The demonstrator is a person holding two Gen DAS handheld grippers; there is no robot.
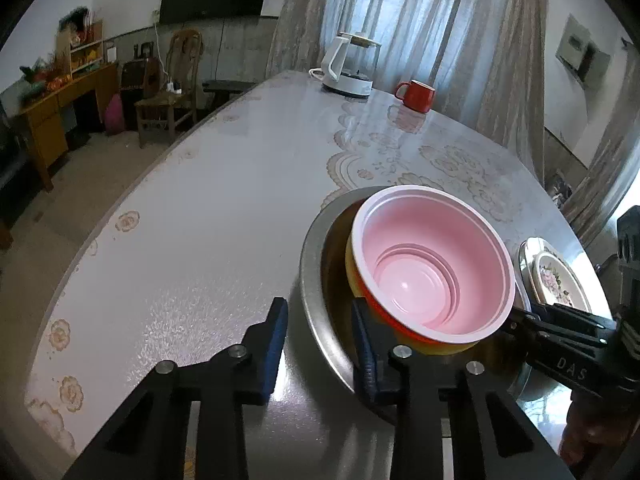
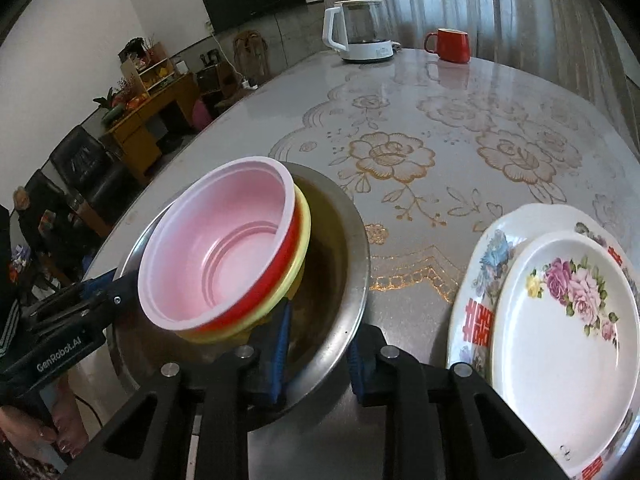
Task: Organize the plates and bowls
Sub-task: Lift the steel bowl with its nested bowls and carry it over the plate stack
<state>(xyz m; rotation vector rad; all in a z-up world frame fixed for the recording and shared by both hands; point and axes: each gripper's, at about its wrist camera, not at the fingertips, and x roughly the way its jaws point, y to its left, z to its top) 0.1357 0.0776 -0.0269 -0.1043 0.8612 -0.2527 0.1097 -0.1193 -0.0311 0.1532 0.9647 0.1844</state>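
A pink-lined red bowl sits nested in a yellow bowl, tilted, inside a steel basin. My left gripper is open, its fingers astride the basin's near rim. My right gripper is open, its fingers astride the basin's other rim; the bowls show there too, the pink one on the yellow one. A small floral plate lies on a larger floral plate to the right.
A white electric kettle and a red mug stand at the far end of the table. The table edge runs along the left. Chairs and a wooden desk stand beyond it.
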